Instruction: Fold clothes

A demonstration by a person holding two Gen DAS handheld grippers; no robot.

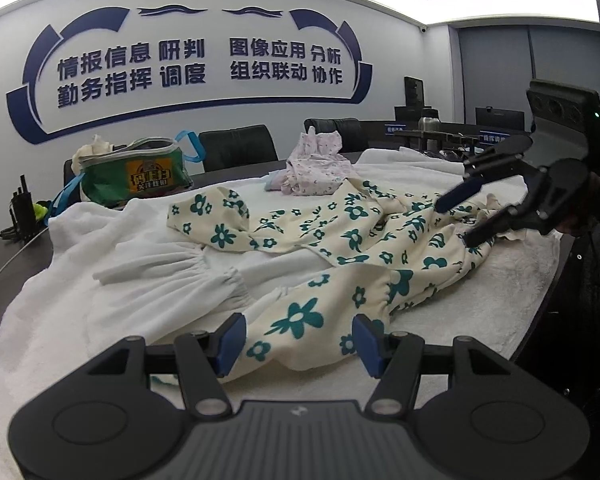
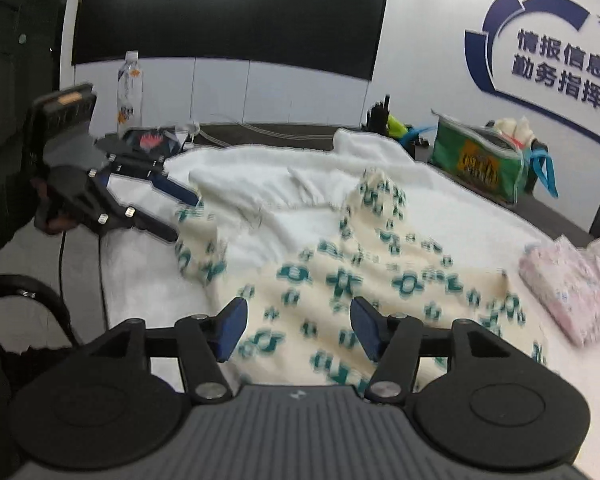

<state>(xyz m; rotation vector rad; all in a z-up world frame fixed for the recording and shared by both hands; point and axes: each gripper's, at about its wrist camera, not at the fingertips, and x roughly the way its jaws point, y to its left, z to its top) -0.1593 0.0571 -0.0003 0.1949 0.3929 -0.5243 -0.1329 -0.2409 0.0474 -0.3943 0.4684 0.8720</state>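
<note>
Floral garment (image 1: 340, 236), bottle (image 2: 129, 92) right-view only

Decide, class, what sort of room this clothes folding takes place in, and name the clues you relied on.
Probably an office meeting room, not a home. Large blue Chinese lettering covers the pale wall, black padded office chairs line a long dark conference table, and a big black wall screen hangs beyond it.

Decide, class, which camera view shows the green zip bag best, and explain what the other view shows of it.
The left wrist view shows the green zip bag best: it is sharp, with its front label and blue strap visible, standing on the table behind the white towel. The right wrist view shows the same bag at the right, blurred by motion.
</note>
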